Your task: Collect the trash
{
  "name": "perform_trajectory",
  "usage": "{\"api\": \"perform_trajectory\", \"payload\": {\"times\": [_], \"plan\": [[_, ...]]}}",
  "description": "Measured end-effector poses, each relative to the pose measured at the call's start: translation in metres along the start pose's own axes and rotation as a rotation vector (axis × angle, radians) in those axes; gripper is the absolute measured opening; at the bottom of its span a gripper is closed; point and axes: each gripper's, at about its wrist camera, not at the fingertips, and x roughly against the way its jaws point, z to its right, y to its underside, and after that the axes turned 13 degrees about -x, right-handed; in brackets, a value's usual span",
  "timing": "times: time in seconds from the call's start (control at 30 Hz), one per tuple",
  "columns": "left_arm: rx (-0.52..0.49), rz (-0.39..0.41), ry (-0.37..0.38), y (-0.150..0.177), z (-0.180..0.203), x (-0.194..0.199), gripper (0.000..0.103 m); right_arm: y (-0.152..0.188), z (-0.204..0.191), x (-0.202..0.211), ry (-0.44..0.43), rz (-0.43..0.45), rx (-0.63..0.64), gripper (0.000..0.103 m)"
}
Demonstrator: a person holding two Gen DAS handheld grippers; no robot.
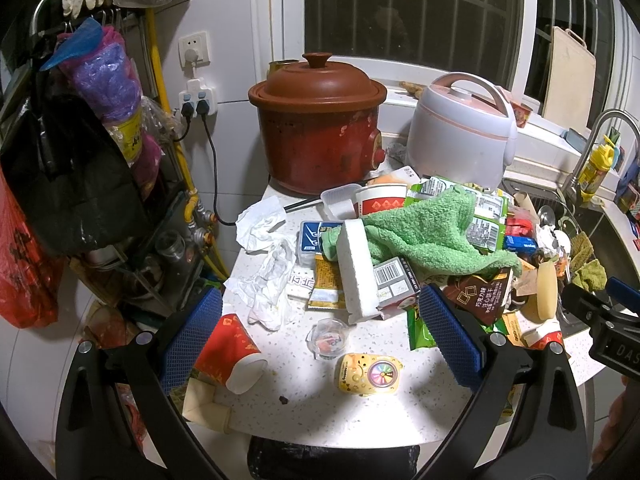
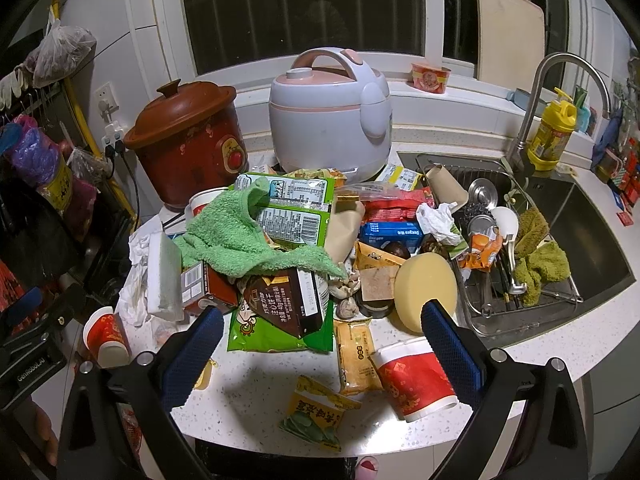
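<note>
Left gripper (image 1: 320,328) hangs over the tabletop (image 1: 360,412), jaws wide apart, nothing between them but a small clear plastic cup (image 1: 329,338) lying on the surface. A tipped red paper cup (image 1: 232,354) sits right against the left jaw; a yellow toy gadget (image 1: 370,373) lies just short of the jaws, nearer the right one. Crumpled white tissue (image 1: 266,276) lies beyond the left jaw.

Right gripper (image 2: 322,338) also has its jaws apart and empty — a second red paper cup (image 2: 414,380) lies on its side against the right jaw, a yellow sponge disc (image 2: 426,290) just past that jaw's tip. Between the jaws and ahead: green snack wrapper (image 2: 280,332), brown chocolate wrapper (image 2: 288,298), then a green towel (image 2: 244,240) draped over the trash heap.
</note>
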Motion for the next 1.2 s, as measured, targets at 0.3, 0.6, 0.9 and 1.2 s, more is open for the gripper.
{"api": "perform_trajectory", "payload": {"times": [0.3,0.6,0.9,1.2], "plan": [[0.000,-0.001,0.001,-0.0001,0.0006,-0.0003,0.096,-0.0009,-0.0015,-0.0010,0.001,-0.002,0.000,0.098],[0.000,-0.003,0.002,0.0006,0.0016,-0.0004,0.096,-0.0004,-0.0016,-0.0011,0.001,-0.001,0.000,0.098],[0.000,-0.005,0.004,0.0002,0.0013,-0.0006,0.096,-0.0001,-0.0010,-0.0020,0.002,-0.003,-0.003,0.098],[0.001,-0.016,0.006,0.0088,0.0063,-0.0023,0.096,0.0033,0.0012,-0.0045,0.001,-0.005,-0.012,0.098]]}}
